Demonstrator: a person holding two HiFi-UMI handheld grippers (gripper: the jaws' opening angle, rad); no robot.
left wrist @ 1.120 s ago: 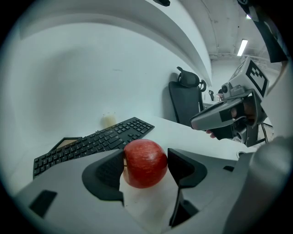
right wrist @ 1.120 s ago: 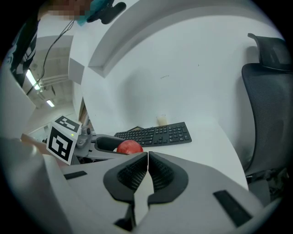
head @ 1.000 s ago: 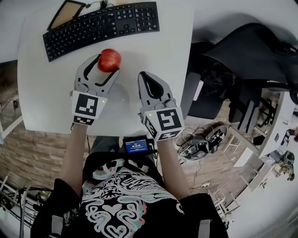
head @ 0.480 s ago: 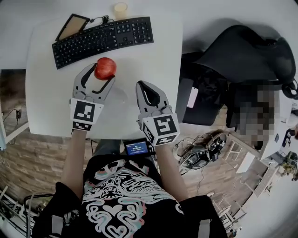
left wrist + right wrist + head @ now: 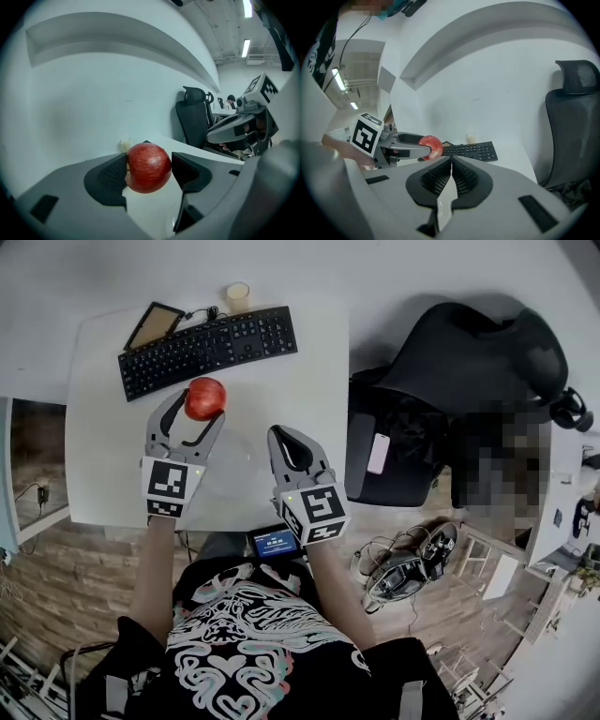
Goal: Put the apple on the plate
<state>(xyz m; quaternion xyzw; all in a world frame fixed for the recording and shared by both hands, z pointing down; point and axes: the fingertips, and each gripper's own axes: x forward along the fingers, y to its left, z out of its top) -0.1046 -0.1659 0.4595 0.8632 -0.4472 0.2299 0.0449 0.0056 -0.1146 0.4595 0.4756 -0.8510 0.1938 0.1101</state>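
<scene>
**Red apple clamped in the left tool, not on the plate**

The left tool [image 5: 149,174] has its two dark jaws pressed against either side of a round red apple [image 5: 205,397]. The fruit sits between the jaw pads near their tips. In the head view the apple is over the white table [image 5: 103,465], just on the near side of a black computer keyboard [image 5: 208,346].

The right tool [image 5: 451,164] has its ribbed jaws brought together with nothing between them. It points across the table's near right part, beside the left tool but apart from it.

A clear round plate [image 5: 234,463], faint against the white top, lies on the table between the two tools. It is nearer to the person than the apple.

Past the keyboard stand a small pale cup [image 5: 237,294] and a flat dark-framed device with a brownish screen [image 5: 155,325]. A black office chair [image 5: 459,371] stands to the right of the table.
</scene>
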